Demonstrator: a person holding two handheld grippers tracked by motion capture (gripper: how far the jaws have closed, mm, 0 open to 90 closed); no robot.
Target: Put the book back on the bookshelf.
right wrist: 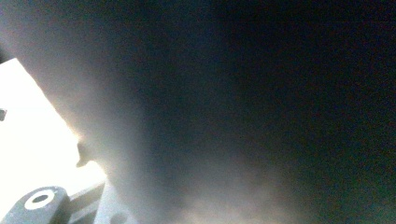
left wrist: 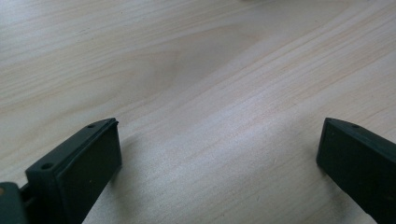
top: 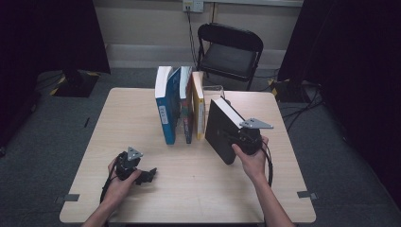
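Low in the high view's frame, the left gripper (top: 147, 176) rested on the pale wooden surface (top: 198, 189), jaws spread wide with nothing between them. Right of centre, the right gripper (top: 236, 140) clamped a black book (top: 218, 132), tilted, just beside three upright books (top: 182, 106) near the upper middle.

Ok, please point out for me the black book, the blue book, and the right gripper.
black book (top: 218, 130), high view, on its dark front cover, left of the gripper.
blue book (top: 168, 113), high view, on its spine near the white label.
right gripper (top: 239, 138), high view, where the jaws meet the black book's edge.
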